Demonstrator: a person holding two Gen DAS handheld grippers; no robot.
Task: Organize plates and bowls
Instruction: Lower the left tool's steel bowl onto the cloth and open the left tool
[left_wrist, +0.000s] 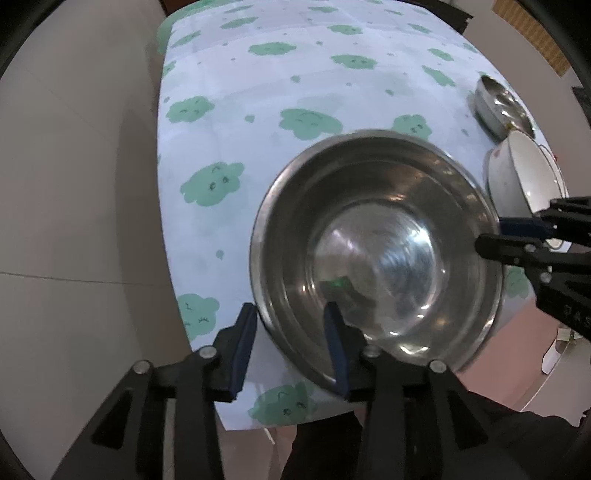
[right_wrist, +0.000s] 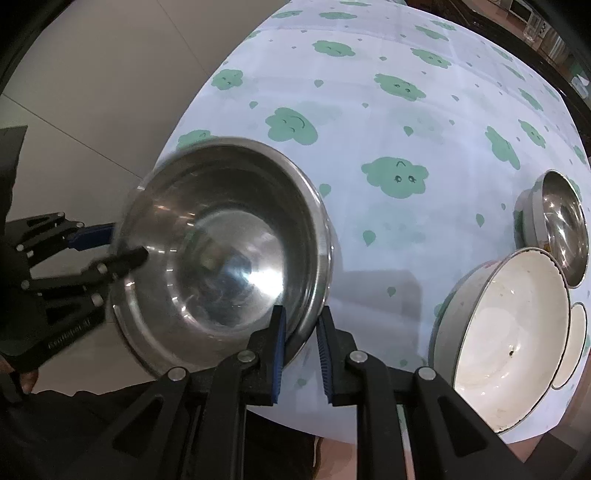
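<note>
A large steel bowl (left_wrist: 376, 251) (right_wrist: 221, 240) sits near the front edge of the cloud-print tablecloth (left_wrist: 258, 92) (right_wrist: 406, 92). My left gripper (left_wrist: 290, 306) straddles its left rim, one pad outside and one inside. Its jaws are open, with a clear gap to the wall. It also shows in the right wrist view, left gripper (right_wrist: 127, 242). My right gripper (right_wrist: 301, 309) straddles the opposite rim with its pads close on the wall, shut on it. The left wrist view shows the right gripper (left_wrist: 491, 234) too.
To the right stand a white bowl (right_wrist: 509, 332) (left_wrist: 524, 177) and, behind it, a smaller steel-lined bowl (right_wrist: 561, 225) (left_wrist: 495, 103). A small white dish (right_wrist: 576, 339) peeks out beside the white bowl. The table's front edge lies just below the grippers, and pale floor lies to the left.
</note>
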